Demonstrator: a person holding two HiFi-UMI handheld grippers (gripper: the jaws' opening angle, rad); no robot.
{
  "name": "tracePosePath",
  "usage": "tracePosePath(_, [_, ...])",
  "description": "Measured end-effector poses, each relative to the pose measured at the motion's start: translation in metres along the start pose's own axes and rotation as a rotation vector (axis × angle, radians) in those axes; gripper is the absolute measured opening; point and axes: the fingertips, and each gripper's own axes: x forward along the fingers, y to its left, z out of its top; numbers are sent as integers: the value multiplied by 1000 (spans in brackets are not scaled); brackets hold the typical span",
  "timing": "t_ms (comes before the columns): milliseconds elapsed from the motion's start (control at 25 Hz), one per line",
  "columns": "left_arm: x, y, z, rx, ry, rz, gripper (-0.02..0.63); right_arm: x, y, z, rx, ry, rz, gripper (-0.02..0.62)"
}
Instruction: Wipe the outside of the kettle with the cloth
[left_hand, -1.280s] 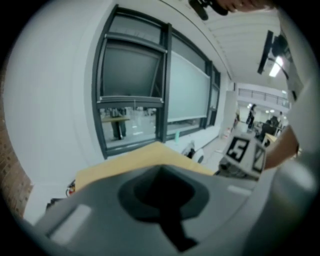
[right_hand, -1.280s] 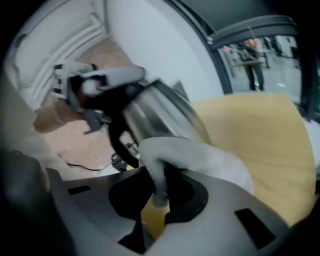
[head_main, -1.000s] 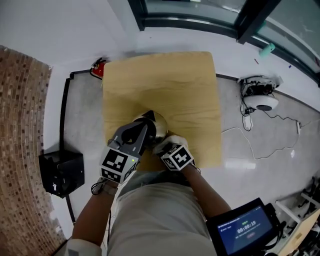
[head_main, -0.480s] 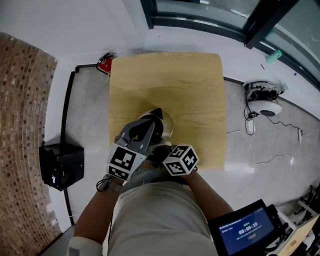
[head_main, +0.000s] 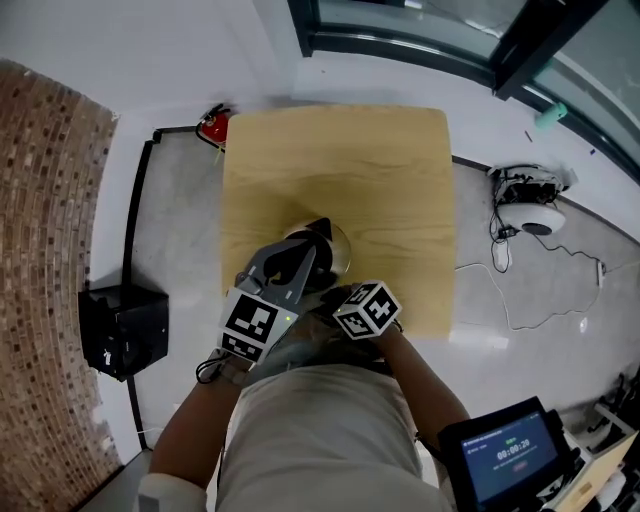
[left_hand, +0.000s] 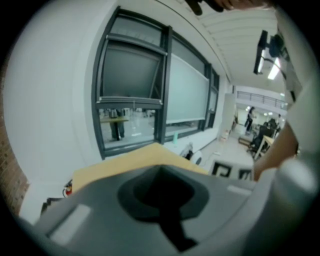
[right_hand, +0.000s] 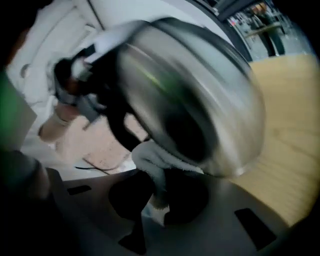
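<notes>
A shiny steel kettle (head_main: 336, 256) stands near the front of the wooden table (head_main: 380, 170). My left gripper (head_main: 312, 240) reaches over its top from the near left, jaws closed, apparently on the black handle (right_hand: 114, 131). In the left gripper view that gripper (left_hand: 165, 210) shows a narrow slit and no kettle. My right gripper (head_main: 340, 296) sits at the kettle's near right side. In the right gripper view it (right_hand: 157, 196) is shut on a white cloth (right_hand: 152, 159). The cloth presses against the lower wall of the kettle (right_hand: 200, 95), which looks tilted and blurred.
A black box (head_main: 125, 340) sits on the floor to the left by a brick wall (head_main: 45, 250). A red extinguisher (head_main: 213, 127) stands at the table's far left corner. A white device with cables (head_main: 530, 208) lies at right, a tablet screen (head_main: 510, 466) at lower right.
My right gripper with the cloth has shifted a little to the right and up along the kettle's near side and turned slightly. The left gripper and the kettle have stayed put.
</notes>
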Motion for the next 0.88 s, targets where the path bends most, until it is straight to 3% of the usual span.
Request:
tracePosePath(120, [1, -3, 1, -10, 5, -12, -9, 1, -50, -28, 156, 63, -103, 57])
tracePosePath(280, [-3, 0, 6, -18, -11, -7, -9, -29, -57, -20, 63, 144, -237, 57])
tracePosePath(360, [-2, 3, 3, -19, -17, -4, -9, -54, -80, -9, 67, 98, -340, 57])
tracePosePath(440, [-5, 3, 1, -17, -19, -6, -9, -90, -93, 19, 123, -117, -398, 57])
tracePosePath(560, [-7, 2, 2, -6, -39, -8, -9, -152, -82, 81, 315, -636, -251, 57])
tracePosePath(600, [-3, 3, 1, 0, -43, -14, -9, -167, -80, 93, 346, -750, -225, 58])
tracePosePath(760, [1, 1, -7, 39, -39, -52, -11, -194, -52, 91, 358, -948, -281, 58])
tracePosePath(880, [-7, -3, -2, 77, -59, -81, -11, -212, -16, 86, 403, -1127, -216, 61])
